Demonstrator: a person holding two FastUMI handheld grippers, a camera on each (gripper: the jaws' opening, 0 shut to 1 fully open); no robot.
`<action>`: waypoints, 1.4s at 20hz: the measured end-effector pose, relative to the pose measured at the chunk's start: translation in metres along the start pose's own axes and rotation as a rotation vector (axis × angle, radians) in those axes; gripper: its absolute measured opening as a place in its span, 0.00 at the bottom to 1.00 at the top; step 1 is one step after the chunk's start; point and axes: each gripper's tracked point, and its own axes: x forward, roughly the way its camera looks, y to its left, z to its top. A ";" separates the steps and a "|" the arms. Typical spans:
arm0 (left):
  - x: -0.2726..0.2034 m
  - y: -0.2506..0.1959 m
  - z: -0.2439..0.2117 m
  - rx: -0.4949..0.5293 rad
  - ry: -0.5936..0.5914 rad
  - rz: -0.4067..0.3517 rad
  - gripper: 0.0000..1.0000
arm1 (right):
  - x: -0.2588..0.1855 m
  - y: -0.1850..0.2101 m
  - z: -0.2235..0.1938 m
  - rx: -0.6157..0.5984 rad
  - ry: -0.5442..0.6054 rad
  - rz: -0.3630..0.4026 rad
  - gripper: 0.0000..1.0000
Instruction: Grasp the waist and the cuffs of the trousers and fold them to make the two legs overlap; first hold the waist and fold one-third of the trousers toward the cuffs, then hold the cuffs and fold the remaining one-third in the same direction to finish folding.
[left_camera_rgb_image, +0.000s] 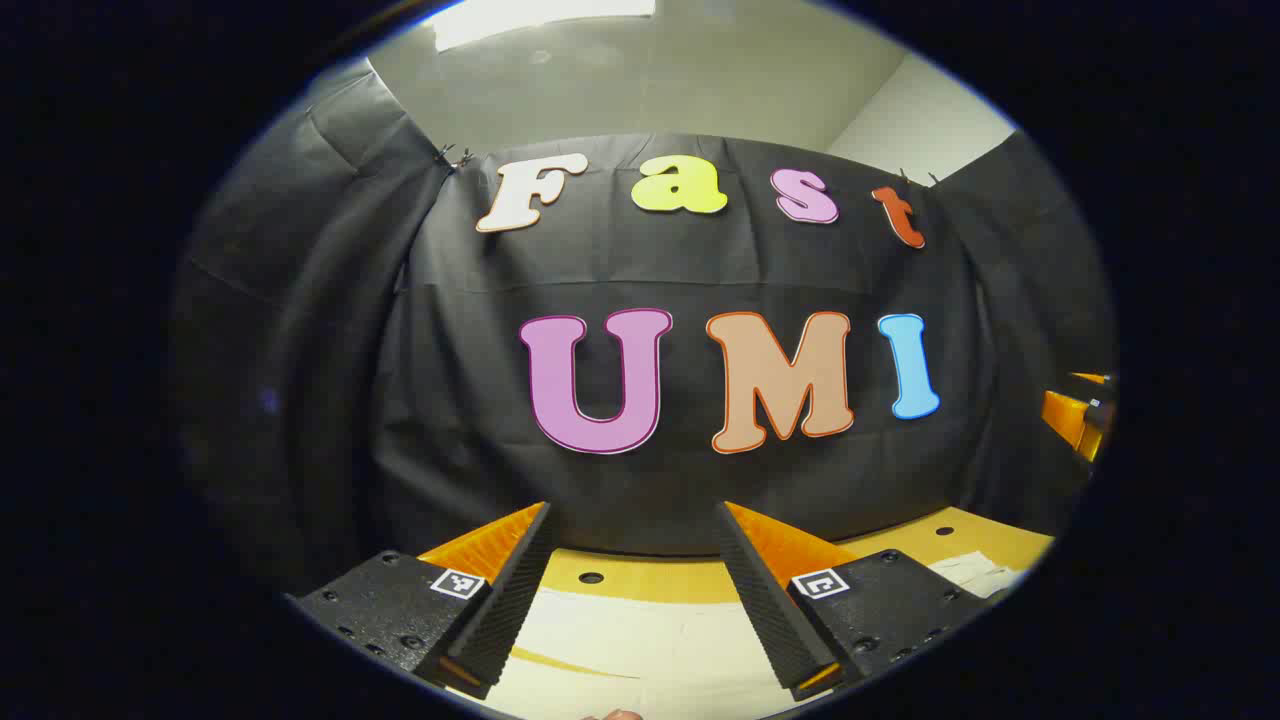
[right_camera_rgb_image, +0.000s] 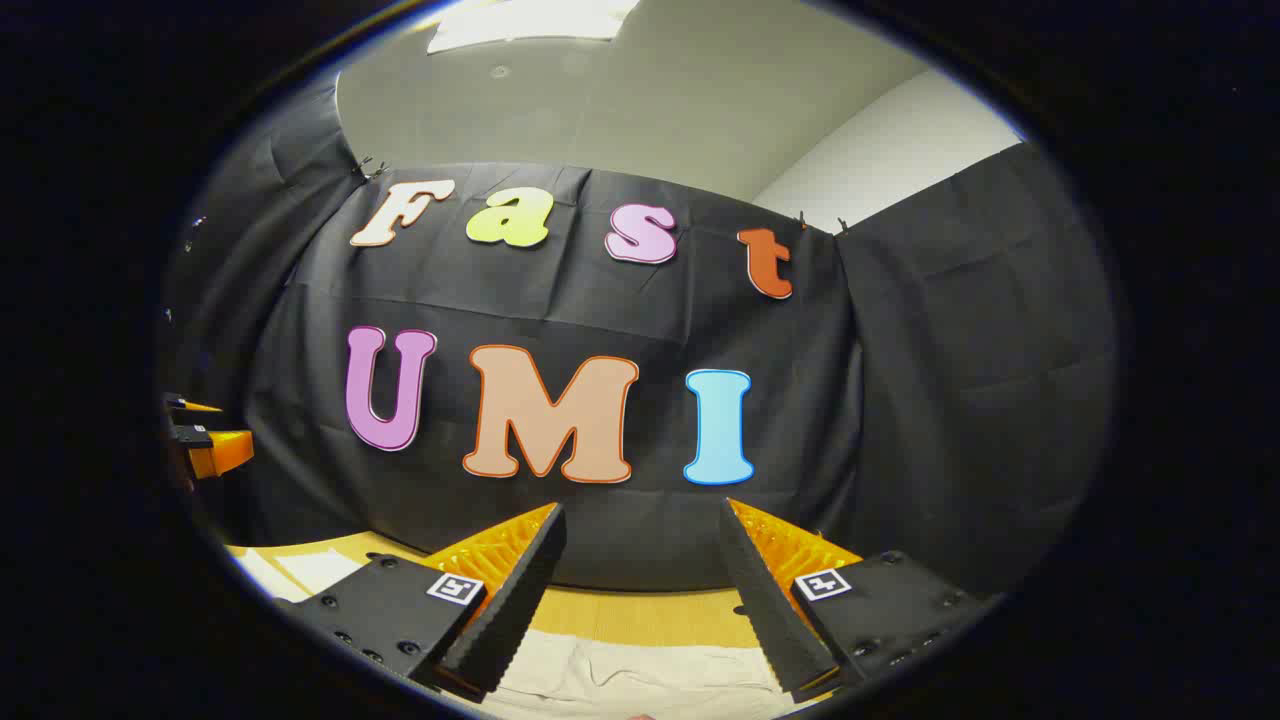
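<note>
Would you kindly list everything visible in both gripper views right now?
trousers: one, pale beige, on the table below the right gripper.
table: one, yellow wood with small holes, in front of the wall.
paper sheet: one, white, on the table at right in the left gripper view.
booth wall: black cloth, behind the table.
left gripper: one, fingers apart, above the table.
right gripper: one, fingers apart, above the trousers.

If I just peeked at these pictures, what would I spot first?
First, the black cloth wall hanging at the back. Next, each pair of open tongs, the left tongs and right tongs, pointing at that wall. Below them lie pale trousers on a yellow table.
</note>
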 end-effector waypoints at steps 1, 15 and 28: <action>0.000 0.001 0.001 0.001 -0.003 0.002 0.95 | 0.001 -0.001 0.002 -0.001 -0.001 -0.001 0.97; -0.005 0.001 0.004 0.011 -0.010 0.009 0.94 | -0.006 0.006 0.000 -0.038 0.004 0.036 0.97; -0.008 -0.008 -0.002 0.007 0.005 -0.007 0.95 | -0.010 -0.020 -0.020 -0.130 0.032 0.028 0.97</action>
